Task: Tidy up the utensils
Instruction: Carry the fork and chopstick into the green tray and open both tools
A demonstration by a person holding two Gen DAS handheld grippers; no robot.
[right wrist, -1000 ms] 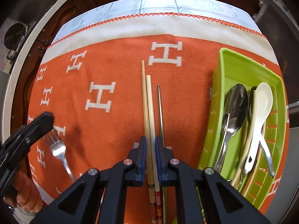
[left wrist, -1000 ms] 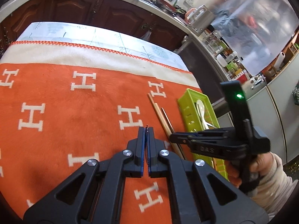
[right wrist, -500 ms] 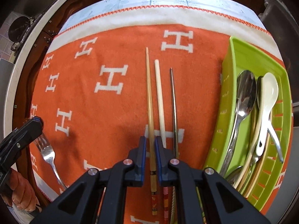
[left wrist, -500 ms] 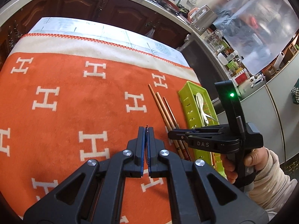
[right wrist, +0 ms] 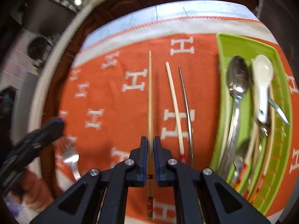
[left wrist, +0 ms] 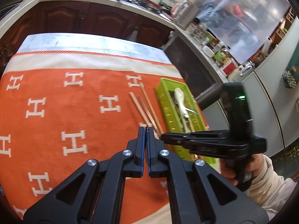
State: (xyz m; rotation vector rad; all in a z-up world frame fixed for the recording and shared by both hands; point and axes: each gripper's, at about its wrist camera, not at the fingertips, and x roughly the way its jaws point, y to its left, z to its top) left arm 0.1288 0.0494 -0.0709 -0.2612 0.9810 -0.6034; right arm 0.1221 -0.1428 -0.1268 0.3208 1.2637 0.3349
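Note:
My right gripper (right wrist: pixel 150 140) is shut on a wooden chopstick (right wrist: pixel 150 97) and holds it lifted above the orange cloth (right wrist: pixel 115 56). A pale chopstick (right wrist: pixel 174 108) and a dark metal chopstick (right wrist: pixel 186 112) lie on the cloth to its right. The green tray (right wrist: pixel 224 43) at right holds a metal spoon (right wrist: pixel 236 85), a white ceramic spoon (right wrist: pixel 262 78) and more utensils. My left gripper (left wrist: pixel 146 130) is shut on a fork, edge-on between the jaws; the fork (right wrist: pixel 72 160) shows in the right wrist view. The tray (left wrist: pixel 164 85) and chopsticks (left wrist: pixel 143 110) also show in the left wrist view.
The cloth (left wrist: pixel 56 97) covers the table with a white border at the far edge. Dark wooden cabinets (left wrist: pixel 93 18) and a cluttered counter (left wrist: pixel 214 46) stand behind. The right hand and its gripper body (left wrist: pixel 224 141) hover over the near end of the tray.
My right gripper has closed on the wooden chopstick and raised it clear of the other two. Both grippers have risen and pulled back from the cloth.

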